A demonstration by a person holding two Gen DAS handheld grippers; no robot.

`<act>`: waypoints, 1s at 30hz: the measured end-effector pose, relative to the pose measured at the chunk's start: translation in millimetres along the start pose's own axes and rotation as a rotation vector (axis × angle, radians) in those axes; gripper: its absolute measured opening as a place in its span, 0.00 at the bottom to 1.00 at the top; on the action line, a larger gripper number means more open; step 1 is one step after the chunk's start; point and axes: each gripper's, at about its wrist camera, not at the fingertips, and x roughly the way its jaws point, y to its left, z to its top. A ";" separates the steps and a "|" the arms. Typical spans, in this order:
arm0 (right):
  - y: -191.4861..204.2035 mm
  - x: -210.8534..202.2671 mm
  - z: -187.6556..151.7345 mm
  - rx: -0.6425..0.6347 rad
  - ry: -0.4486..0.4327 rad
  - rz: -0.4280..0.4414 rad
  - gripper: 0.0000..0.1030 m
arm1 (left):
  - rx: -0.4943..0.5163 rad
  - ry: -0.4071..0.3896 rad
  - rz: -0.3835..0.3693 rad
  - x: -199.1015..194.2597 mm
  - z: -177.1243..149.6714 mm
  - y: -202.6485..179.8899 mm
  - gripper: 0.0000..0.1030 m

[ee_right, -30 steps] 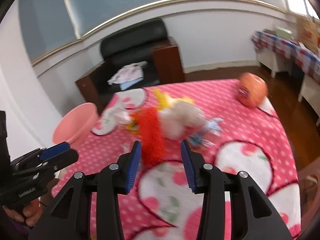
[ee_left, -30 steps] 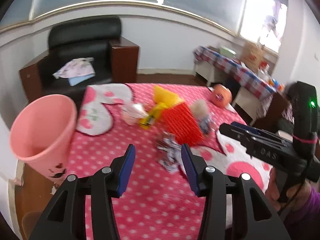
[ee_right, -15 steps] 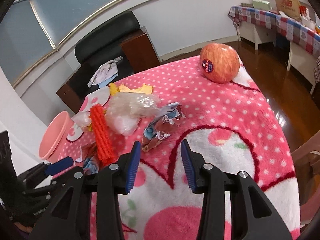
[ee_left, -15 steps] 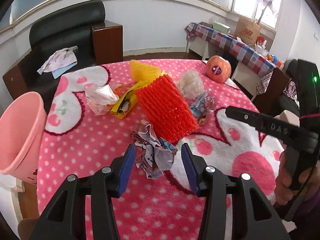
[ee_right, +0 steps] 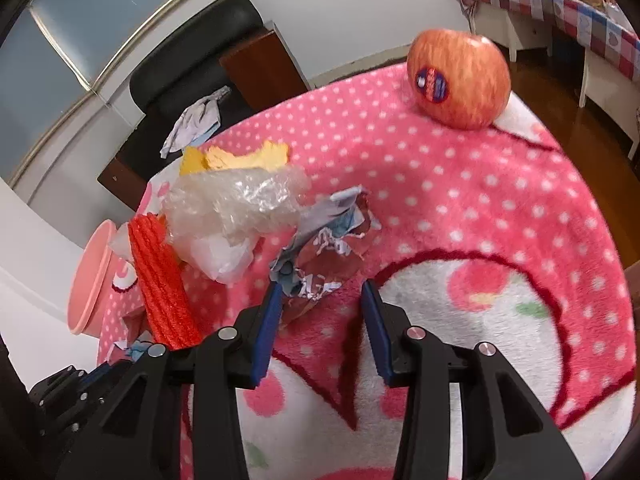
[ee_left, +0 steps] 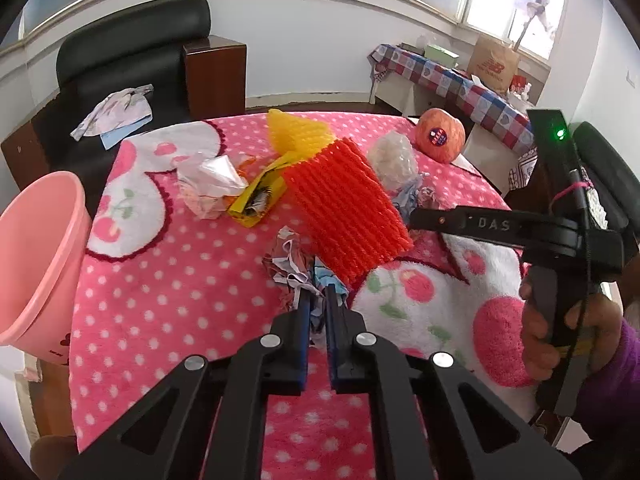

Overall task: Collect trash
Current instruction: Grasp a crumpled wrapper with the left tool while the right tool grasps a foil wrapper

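The left gripper [ee_left: 317, 300] has just closed its jaws, clamping a crumpled printed paper wrapper [ee_left: 292, 268] on the pink polka-dot tabletop [ee_left: 180, 280]. The right gripper [ee_right: 320, 300] holds its jaws apart around another crumpled wrapper [ee_right: 324, 248], its left pad touching the paper.

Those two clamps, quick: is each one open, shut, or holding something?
Left gripper: just closed on the crumpled wrapper.
Right gripper: open, holding nothing; another wrapper lies at its fingertips.
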 end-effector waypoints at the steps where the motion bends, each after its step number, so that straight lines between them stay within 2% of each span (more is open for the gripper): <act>1: 0.3 0.3 0.3 -0.003 -0.002 -0.001 0.41 | -0.001 -0.003 0.001 -2.0 -0.4 0.7 0.05; 8: 3.1 3.8 1.5 -0.002 -0.024 -0.026 0.39 | -0.014 -0.038 0.005 -19.9 -1.1 7.0 0.05; 9: 2.5 3.4 1.3 0.002 -0.026 -0.024 0.25 | -0.017 -0.045 0.009 -22.9 -1.6 7.5 0.05; 14: -2.6 -11.6 -1.1 0.010 -0.050 -0.013 0.13 | -0.031 -0.076 0.010 -35.6 -1.4 10.7 0.05; 21: -9.3 -49.2 -6.3 -0.009 -0.122 -0.024 0.12 | -0.014 -0.123 0.014 -48.6 4.4 7.0 0.05; 30: 1.3 -94.3 -6.8 -0.053 -0.223 -0.021 0.12 | -0.013 -0.181 0.024 -69.0 10.5 9.0 0.05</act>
